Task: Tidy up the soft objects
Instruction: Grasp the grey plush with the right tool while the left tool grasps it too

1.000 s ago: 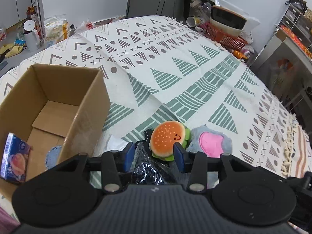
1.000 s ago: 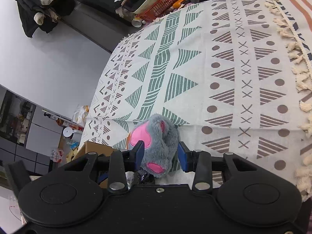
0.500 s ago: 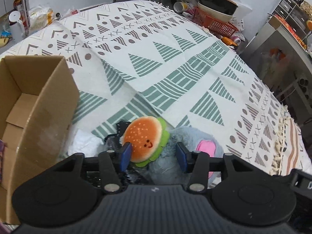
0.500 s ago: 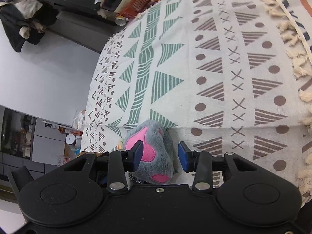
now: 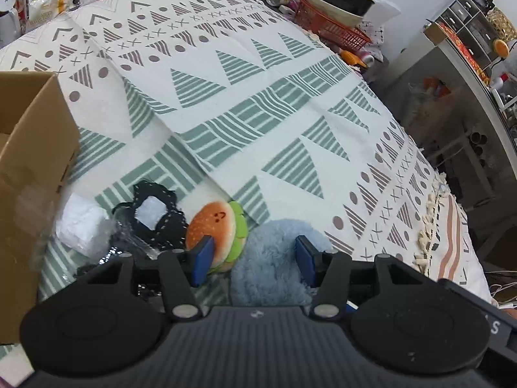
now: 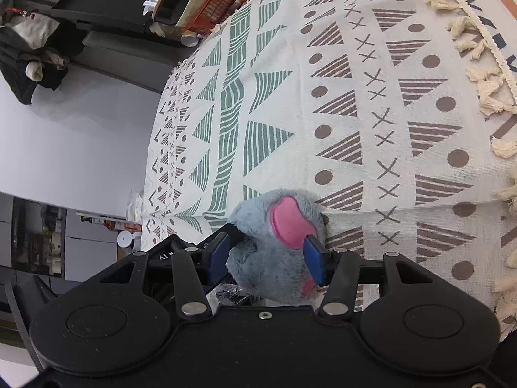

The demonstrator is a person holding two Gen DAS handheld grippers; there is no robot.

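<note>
A fluffy grey plush with pink patches (image 6: 274,252) lies on the patterned blanket (image 6: 355,113). My right gripper (image 6: 266,257) stands open around it, and the blue pads touch its fur on both sides. In the left wrist view the same grey plush (image 5: 274,258) sits between the fingers of my open left gripper (image 5: 253,258). A small burger plush (image 5: 215,229) leans against the left fingertip (image 5: 202,255), partly inside the gap. Both grippers straddle the grey plush from different sides.
An open cardboard box (image 5: 29,161) stands at the left. Beside it lie a white wad (image 5: 80,226), black stitched cloth (image 5: 161,220) and crinkled clear plastic (image 5: 129,242). A red basket (image 5: 329,26) with bowls sits beyond the blanket's far edge. Tassels (image 6: 484,74) mark the right edge.
My left gripper has shifted right, from around the burger to around the grey plush, and opened wider. The right gripper has closed in, so the plush sits deeper between its fingers.
</note>
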